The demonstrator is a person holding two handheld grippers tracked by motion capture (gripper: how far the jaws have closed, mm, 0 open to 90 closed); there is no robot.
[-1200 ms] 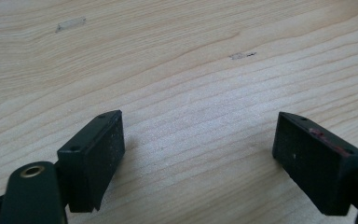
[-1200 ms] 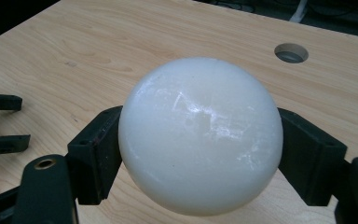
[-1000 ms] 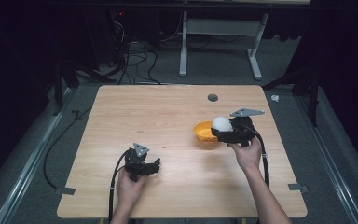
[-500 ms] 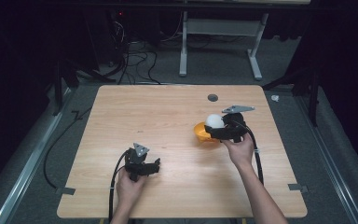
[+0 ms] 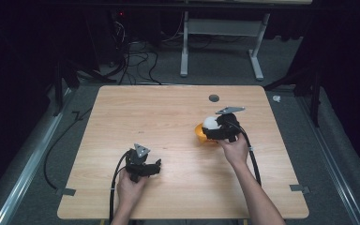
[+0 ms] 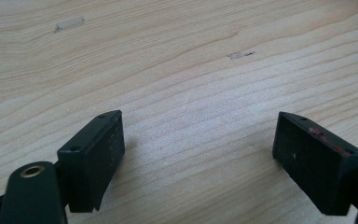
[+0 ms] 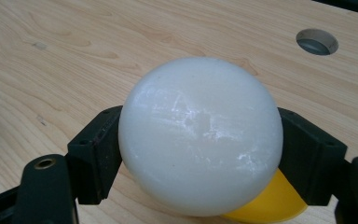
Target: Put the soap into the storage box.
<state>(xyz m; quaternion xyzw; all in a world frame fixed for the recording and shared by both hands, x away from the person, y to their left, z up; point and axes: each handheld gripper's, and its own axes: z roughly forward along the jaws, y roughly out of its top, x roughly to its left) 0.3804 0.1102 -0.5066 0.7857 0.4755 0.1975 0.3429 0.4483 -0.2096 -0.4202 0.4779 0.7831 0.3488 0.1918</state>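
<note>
High view shows us a wooden table [image 5: 168,112] with 2 hand-held grippers over it; the right gripper [image 5: 212,129] sits toward the table's right side, gripped by the person's right hand [image 5: 235,151], and it carries a white ball [image 5: 210,123] directly over a yellow bowl [image 5: 200,136]; the bowl rests on the wood, partly hidden under the gripper and ball. In the right gripper view we see the ball [image 7: 199,135] clamped between the 2 black jaws, each pad pressed against a side of it, with a slice of the yellow bowl [image 7: 270,205] peeking out below and behind; whether the ball touches the bowl we cannot tell; a round hole [image 7: 317,41] in the tabletop lies farther off.

The left gripper [image 5: 143,165] rests low near the front left of the table in the person's left hand [image 5: 130,185], well apart from the bowl; in the left gripper view we see its [image 6: 200,158] jaws spread wide with bare wood [image 6: 177,70] between them and nothing held.
</note>
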